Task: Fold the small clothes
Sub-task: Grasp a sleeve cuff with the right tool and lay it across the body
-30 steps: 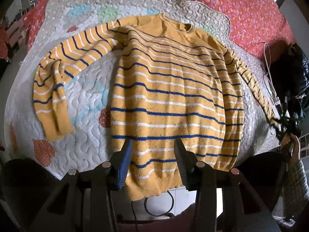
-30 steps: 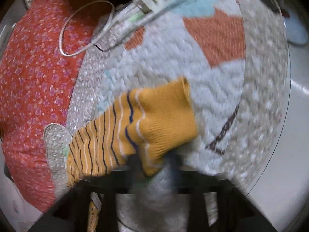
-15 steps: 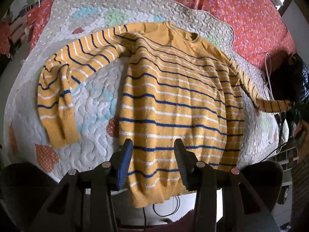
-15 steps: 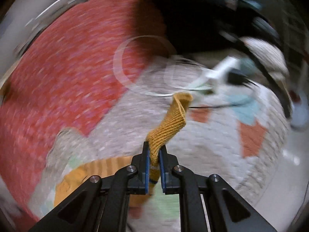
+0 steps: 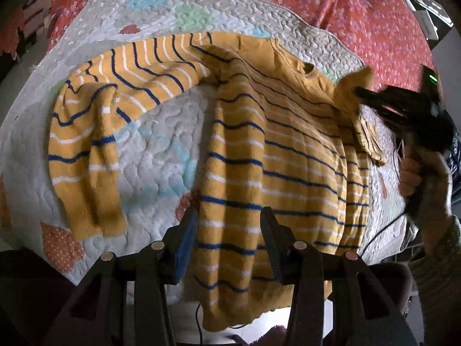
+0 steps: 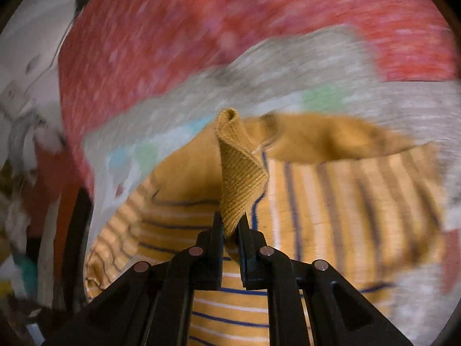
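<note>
A yellow sweater with blue and white stripes lies flat on a quilted pad; its hem hangs over the near edge. Its left sleeve is bent down on the pad. My right gripper is shut on the ribbed cuff of the right sleeve and holds it lifted above the sweater's body; the left wrist view shows that gripper with the cuff near the right shoulder. My left gripper hovers over the hem, its jaws apart with nothing between them.
A red flowered bedspread lies under the pad. A hand in a grey sleeve holds the right gripper's handle at the right edge. A dark cable hangs off the pad's right side. The right wrist view is motion-blurred.
The right gripper lifted the right sleeve's cuff off the pad's right side and carried it up and over onto the sweater's body. The left gripper drifted slightly along the hem.
</note>
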Demonstrator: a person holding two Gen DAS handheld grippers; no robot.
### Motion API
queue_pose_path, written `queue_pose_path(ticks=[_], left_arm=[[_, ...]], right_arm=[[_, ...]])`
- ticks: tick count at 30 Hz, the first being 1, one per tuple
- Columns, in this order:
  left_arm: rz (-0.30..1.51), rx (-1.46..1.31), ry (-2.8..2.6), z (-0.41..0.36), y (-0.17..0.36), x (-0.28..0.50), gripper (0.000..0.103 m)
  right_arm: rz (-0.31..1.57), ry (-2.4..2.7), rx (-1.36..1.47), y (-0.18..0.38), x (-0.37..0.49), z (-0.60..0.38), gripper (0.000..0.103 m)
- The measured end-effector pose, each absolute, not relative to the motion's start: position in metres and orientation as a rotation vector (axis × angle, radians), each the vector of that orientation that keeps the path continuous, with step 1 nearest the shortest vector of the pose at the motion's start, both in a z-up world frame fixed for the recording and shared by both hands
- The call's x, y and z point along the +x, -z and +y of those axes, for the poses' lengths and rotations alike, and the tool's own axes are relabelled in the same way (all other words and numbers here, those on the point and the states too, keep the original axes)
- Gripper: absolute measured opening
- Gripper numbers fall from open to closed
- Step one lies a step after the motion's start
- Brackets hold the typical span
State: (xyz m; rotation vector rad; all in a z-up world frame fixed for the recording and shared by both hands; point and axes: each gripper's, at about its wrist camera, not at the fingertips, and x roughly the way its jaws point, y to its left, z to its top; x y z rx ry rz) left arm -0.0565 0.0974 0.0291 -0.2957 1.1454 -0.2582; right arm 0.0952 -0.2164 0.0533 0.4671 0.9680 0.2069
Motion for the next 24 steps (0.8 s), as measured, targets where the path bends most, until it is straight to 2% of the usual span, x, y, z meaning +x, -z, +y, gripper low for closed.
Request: queue_pose_path(ticks=[7, 9, 12, 14, 15, 19, 24], left_arm=[[1.141, -0.403, 0.234, 0.125, -0.025, -0.03, 0.046], [1.134, -0.437, 0.236, 0.129, -0.029, -0.015, 0.047], [1.099, -0.435, 0.249, 0.122, -0.042, 0.01, 0.051], [1.076, -0.438, 0.269, 0.113, -0.051, 0.029, 0.058], [1.068, -0.441, 0.281, 0.107, -0.054, 0.039, 0.059], [1.082, -0.379, 0.329, 0.067, -0.053, 0.084, 0.062], [1.175, -0.265, 0.299, 0.021, -0.025, 0.137, 0.062]], right_arm=[[1.08, -0.348, 0.414, -0.01, 0.125, -0.127, 0.009], [1.103, -0.392, 0.382, -0.003, 0.13, -0.112, 0.013], [1.109, -0.428, 0.346, 0.001, 0.125, -0.107, 0.032], [1.067, -0.449, 0.397, -0.01, 0.115, -0.124, 0.058], [1.042, -0.45, 0.417, -0.016, 0.109, -0.133, 0.061], [0.956, -0.367, 0.494, -0.034, 0.084, -0.193, 0.063], [0.933, -0.202, 0.586, -0.019, 0.046, -0.273, 0.063]])
